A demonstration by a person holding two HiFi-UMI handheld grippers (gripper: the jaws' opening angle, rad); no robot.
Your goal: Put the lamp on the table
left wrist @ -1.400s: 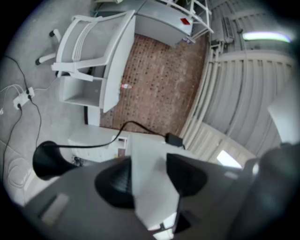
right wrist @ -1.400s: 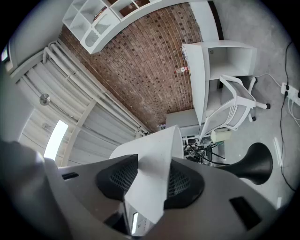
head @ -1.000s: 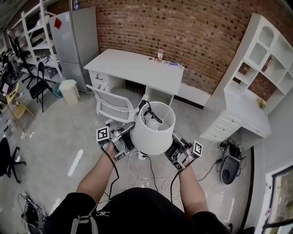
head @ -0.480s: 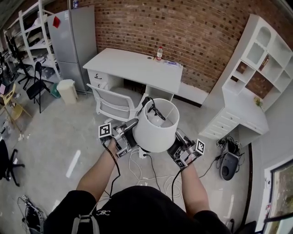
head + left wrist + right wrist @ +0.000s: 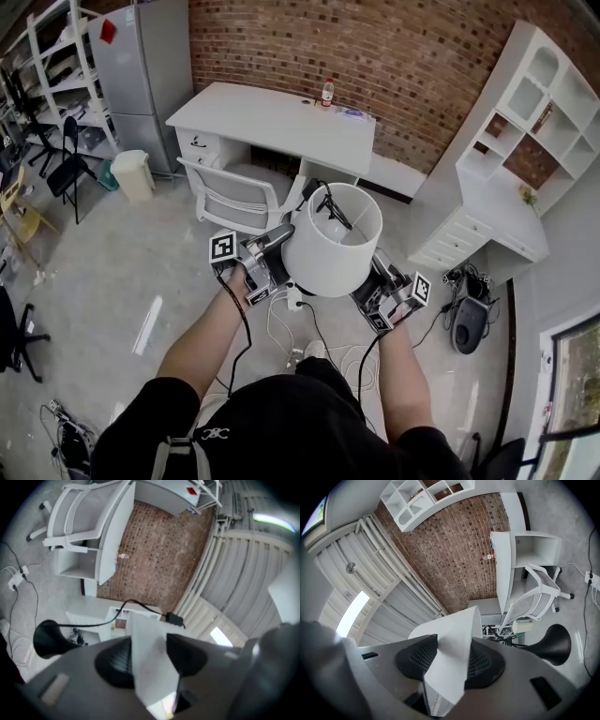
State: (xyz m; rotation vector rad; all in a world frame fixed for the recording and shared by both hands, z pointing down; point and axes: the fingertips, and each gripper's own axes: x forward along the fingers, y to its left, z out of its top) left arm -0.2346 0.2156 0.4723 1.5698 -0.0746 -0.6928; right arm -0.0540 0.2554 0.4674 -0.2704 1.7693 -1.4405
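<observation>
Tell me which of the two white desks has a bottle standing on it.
The desk against the brick wall, behind the white chair: a bottle stands at its back edge. The right-hand desk carries a shelf unit instead.

A makeshift office in a workshop-like room: white desk (image 5: 272, 127), chair (image 5: 234, 195), shelves (image 5: 536, 98) and fridge (image 5: 141, 75) by a brick wall (image 5: 394, 47).

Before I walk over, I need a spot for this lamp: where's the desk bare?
The desk is bare left and middle, from its left edge to the bottle. Its back right corner by the brick wall is crowded.
</observation>
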